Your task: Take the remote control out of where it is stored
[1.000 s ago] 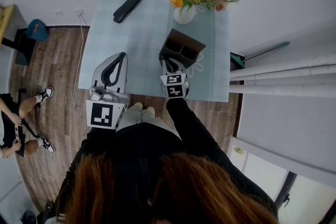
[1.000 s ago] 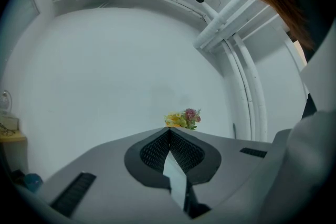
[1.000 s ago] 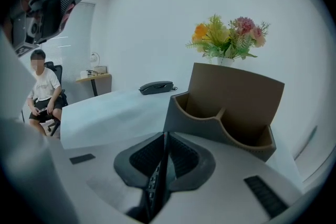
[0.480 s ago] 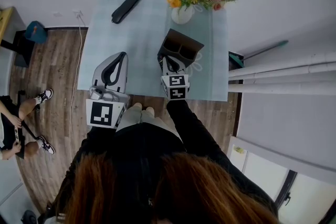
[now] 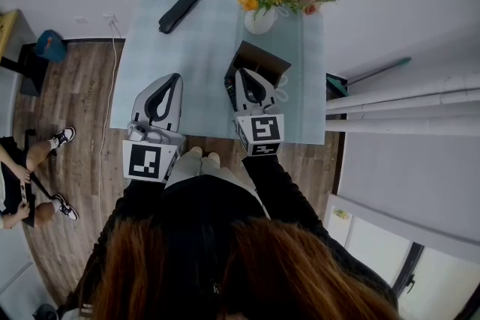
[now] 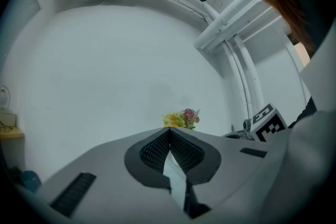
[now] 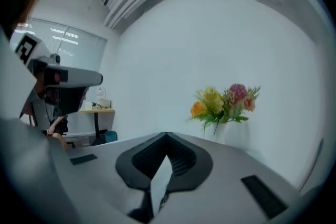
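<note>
Brown holder (image 5: 260,56) sits under the right hand-held gripper (image 5: 250,73), its jaws together and empty. The left hand-held gripper (image 5: 172,79) is also closed. The remote control (image 5: 179,10) lies at the worktop's (image 5: 202,60) eleven o'clock.

From the head view I see the remote control (image 5: 180,11), a long, slim black bar, lying flat on the pale worktop (image 5: 202,79) near its far left corner, slanted with its far end toward the right. The holder (image 5: 259,56), a dark brown open-topped box, stands tilted toward the worktop's right side, well apart from the remote. Its near part is hidden from me.
</note>
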A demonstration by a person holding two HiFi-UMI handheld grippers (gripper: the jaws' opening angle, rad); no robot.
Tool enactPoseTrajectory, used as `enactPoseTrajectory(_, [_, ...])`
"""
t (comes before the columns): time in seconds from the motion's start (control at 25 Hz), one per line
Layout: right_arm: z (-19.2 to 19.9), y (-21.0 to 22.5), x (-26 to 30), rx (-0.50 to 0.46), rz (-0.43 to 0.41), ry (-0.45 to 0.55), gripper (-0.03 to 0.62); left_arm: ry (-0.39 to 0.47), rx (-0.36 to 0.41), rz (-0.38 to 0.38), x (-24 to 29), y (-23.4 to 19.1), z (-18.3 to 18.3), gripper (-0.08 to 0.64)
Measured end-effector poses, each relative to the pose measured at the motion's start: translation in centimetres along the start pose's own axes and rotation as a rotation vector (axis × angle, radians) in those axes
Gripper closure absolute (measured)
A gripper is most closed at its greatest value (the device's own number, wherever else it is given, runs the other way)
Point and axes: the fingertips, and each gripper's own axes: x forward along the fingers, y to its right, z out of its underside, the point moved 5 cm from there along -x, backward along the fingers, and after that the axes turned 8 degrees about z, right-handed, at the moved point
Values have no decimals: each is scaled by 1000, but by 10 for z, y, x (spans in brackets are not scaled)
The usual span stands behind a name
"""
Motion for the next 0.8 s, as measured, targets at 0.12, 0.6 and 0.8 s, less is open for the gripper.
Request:
enactPoseTrajectory(0.12, [-24, 0, -11, 19, -4, 63, 577, -4, 1, 1, 1, 0, 1, 555])
enactPoseTrajectory(0.6, [-65, -11, -47, 26, -36, 175, 578, -3, -4, -2, 1, 0, 1, 555])
enactPoseTrajectory(0.8, [-75, -14, -55, 12, -42, 197, 578, -9, -4, -3, 1, -1, 3, 555])
